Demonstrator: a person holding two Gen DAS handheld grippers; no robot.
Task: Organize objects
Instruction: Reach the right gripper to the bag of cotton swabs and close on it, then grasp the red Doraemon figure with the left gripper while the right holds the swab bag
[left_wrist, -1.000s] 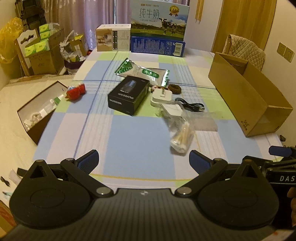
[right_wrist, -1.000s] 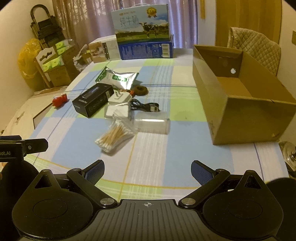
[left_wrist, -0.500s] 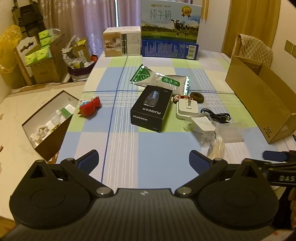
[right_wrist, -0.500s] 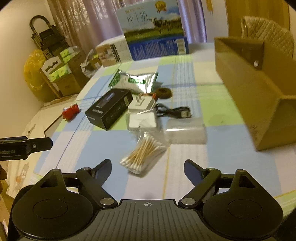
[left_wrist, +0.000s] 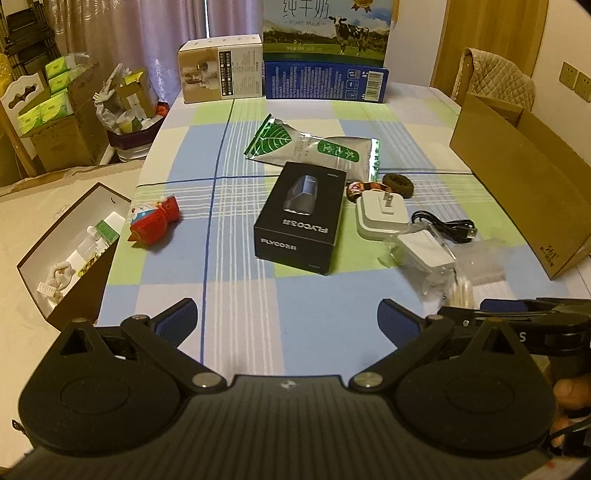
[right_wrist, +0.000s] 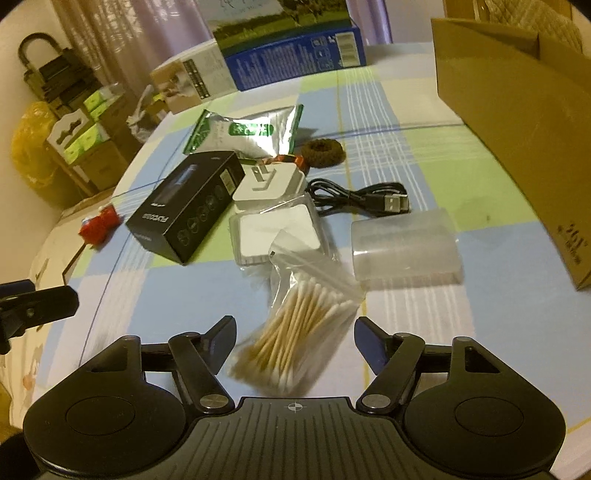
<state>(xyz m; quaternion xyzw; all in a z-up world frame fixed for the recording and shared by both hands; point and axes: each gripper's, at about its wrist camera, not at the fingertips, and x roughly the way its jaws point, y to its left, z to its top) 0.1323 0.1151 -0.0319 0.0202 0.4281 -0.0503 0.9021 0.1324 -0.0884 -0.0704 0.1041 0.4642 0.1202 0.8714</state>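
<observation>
One cotton swab bag (right_wrist: 295, 332) between spread right claw (right_wrist: 295, 338) fingers, untouched.

Checked blue-and-green tablecloth-covered table (left_wrist: 295, 325), cluttered mid-way.
Black rectangular shaver box (left_wrist: 301, 218) centre; open brown cardboard box (left_wrist: 517, 184) right.

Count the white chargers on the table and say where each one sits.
2. The white plug adapter lies right of the black FLYCO box; the bagged white charger lies just nearer, beside the cotton swab bag. None seems hidden.
</observation>
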